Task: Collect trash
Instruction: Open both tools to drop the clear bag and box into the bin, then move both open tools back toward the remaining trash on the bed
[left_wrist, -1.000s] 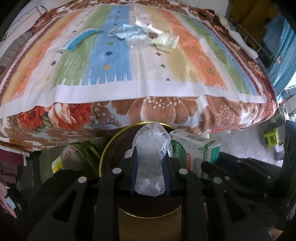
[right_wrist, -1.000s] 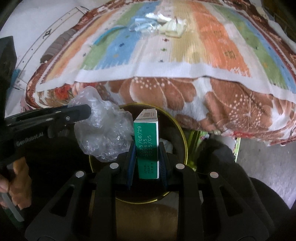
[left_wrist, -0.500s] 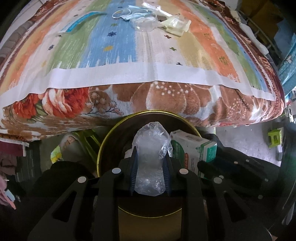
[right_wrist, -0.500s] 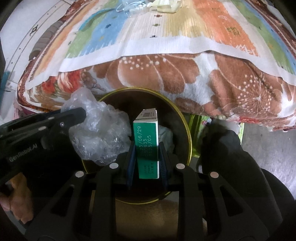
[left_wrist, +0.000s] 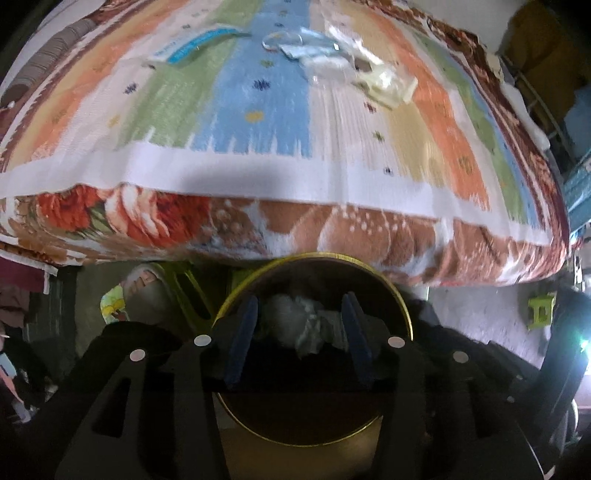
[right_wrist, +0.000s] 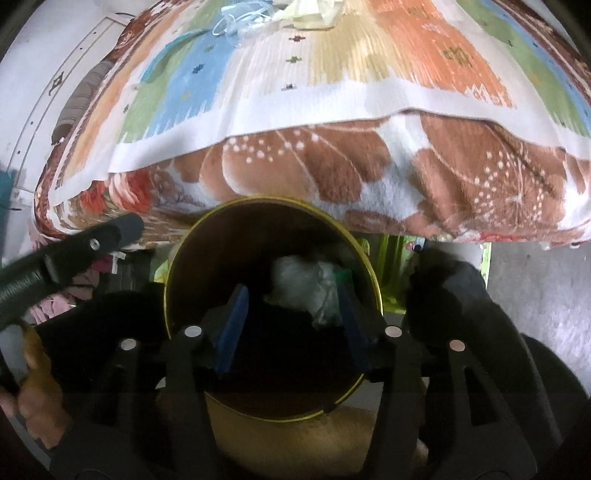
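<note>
A: Hovering over bin (left_wrist: 400, 310), left gripper (left_wrist: 300, 334) and right gripper (right_wrist: 291, 325) both opening, nothing pinched.
B: Crumpled plastic (right_wrist: 301, 282) lying loose inside bin, below pads. Gold rim close under bed edge (right_wrist: 295, 173).
A: More wrappers (left_wrist: 317, 55) up on striped blanket (left_wrist: 258, 122), well apart from bin.

The bin (left_wrist: 400, 306) stands on the floor just near of the bed (left_wrist: 258, 177), its rim under the bed's near edge. Crumpled plastic (right_wrist: 303, 280) lies in the bin. Loose wrappers (left_wrist: 317, 51) lie together on the bed's far part, well apart from the bin.
</note>
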